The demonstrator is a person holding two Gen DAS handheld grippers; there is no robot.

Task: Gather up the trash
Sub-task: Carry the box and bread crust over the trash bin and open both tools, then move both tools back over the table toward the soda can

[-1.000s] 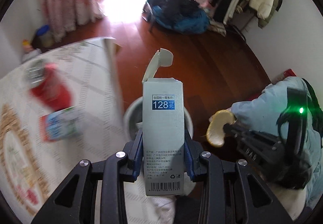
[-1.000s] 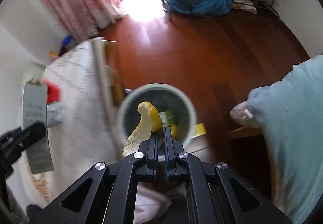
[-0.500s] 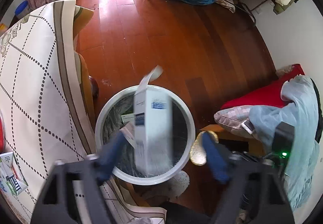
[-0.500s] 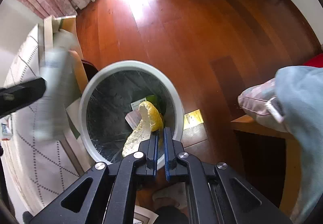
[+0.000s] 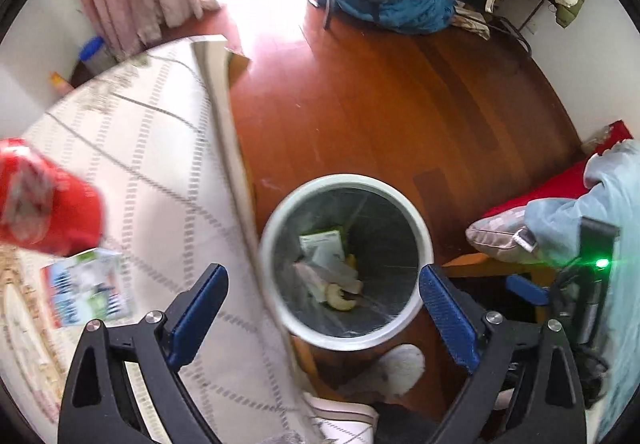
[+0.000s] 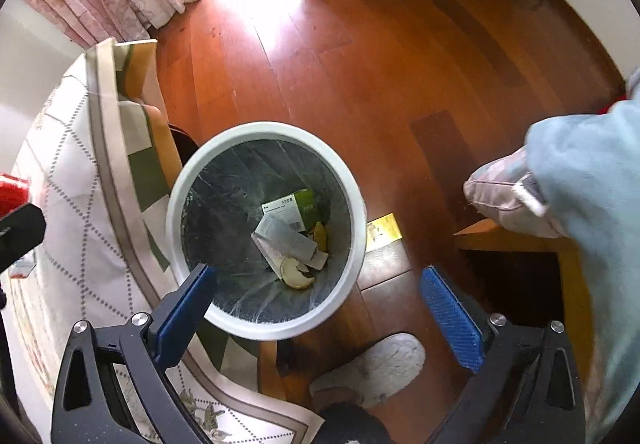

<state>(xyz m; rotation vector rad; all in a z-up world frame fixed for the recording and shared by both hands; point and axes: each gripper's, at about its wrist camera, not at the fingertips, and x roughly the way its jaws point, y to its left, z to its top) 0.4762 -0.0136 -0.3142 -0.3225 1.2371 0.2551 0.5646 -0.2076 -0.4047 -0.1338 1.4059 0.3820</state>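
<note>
A white round bin [image 5: 425,244] [image 6: 359,211] with a dark liner stands on the wooden floor beside the table. Inside lie a grey box [image 6: 286,238] [image 5: 322,250], a yellow fruit peel [image 6: 297,275] [image 5: 341,299] and a green carton [image 6: 310,203]. My left gripper [image 5: 322,280] hangs above the bin, its jaws opening with nothing between them. My right gripper [image 6: 318,278] is also over the bin, its jaws opening and empty. A red can [image 5: 44,199] and a blue-green packet [image 5: 88,288] lie on the table, blurred.
The table [image 5: 160,163] [image 6: 68,171] with a white patterned cloth is left of the bin. A yellow slip [image 6: 382,230] lies on the floor by the bin. A slippered foot [image 6: 372,368] and a light blue sleeve [image 6: 580,183] are close. Clothes are piled at the back.
Both grippers came down over the bin. The left let go of the grey box first, then the right dropped the peel; both now lie in the bin, and both jaws stand wide.
</note>
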